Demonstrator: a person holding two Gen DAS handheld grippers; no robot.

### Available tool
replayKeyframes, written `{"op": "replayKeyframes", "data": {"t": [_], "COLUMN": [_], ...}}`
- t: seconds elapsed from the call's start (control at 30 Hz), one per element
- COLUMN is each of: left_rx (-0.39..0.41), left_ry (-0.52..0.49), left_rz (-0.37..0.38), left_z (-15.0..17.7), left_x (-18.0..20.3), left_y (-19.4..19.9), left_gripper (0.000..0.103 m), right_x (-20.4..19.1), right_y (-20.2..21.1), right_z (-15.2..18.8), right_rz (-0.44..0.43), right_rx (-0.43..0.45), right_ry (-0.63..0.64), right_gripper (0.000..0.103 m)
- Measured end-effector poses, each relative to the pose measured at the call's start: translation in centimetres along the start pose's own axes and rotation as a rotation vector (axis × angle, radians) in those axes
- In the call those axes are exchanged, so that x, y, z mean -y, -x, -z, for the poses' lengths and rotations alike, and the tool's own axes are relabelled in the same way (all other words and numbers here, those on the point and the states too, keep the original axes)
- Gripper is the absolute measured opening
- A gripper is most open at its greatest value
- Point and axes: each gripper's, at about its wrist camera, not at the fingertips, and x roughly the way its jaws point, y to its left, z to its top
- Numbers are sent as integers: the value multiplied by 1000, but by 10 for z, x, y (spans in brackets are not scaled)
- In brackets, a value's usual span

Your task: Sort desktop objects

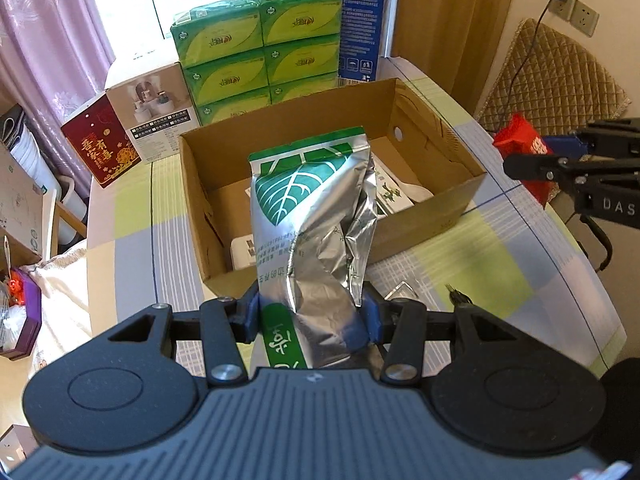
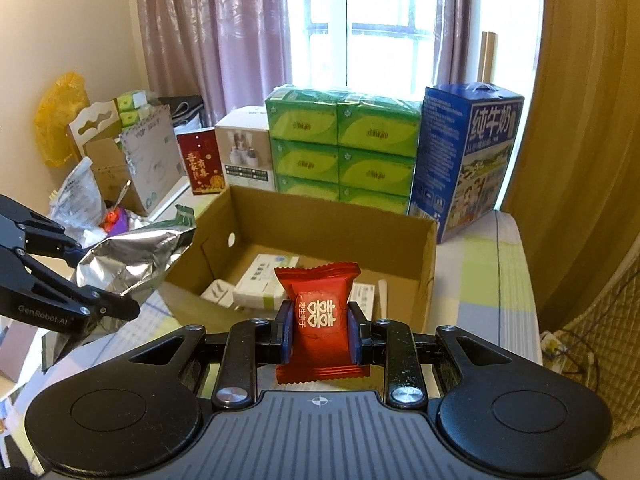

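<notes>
- The left gripper (image 1: 312, 316) pinches a silver-and-green foil bag (image 1: 312, 220) near its lower end; the bag stands up between the blue pads and leans out ahead of the claw over the near wall of the cardboard box (image 1: 420, 224).
- The right gripper (image 2: 319, 330) clamps a red candy packet (image 2: 320, 320) by its middle, with the box's open top just ahead of the fingertips.
- Small white cartons (image 2: 260, 284) lie inside the box.

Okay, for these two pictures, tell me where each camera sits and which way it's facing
Left wrist: on the left gripper, facing along its fingers at the foil bag it grips and the cardboard box; the right gripper shows at right.
Right wrist: on the right gripper, facing the red packet it grips; the left gripper shows at left.
Shared: box, green tissue packs, blue carton.
</notes>
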Motion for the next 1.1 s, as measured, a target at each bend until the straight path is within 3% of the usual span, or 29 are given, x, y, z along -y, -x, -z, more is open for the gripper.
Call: {"op": "replayKeyframes", "data": {"t": [0.6, 1.1], "left_rx": [-38, -24], "left_ry": [-33, 58], "left_rz": [-23, -34], "left_z": [-32, -72], "left_x": [-10, -52], "left_y": [-35, -55], "left_gripper": [43, 43], "right_x": [12, 24], "right_y": [-43, -80], "right_z": [-21, -38], "right_rz": [6, 9], "right_rx": [-35, -63], "right_ry": [28, 20], "right_gripper": [24, 24]}}
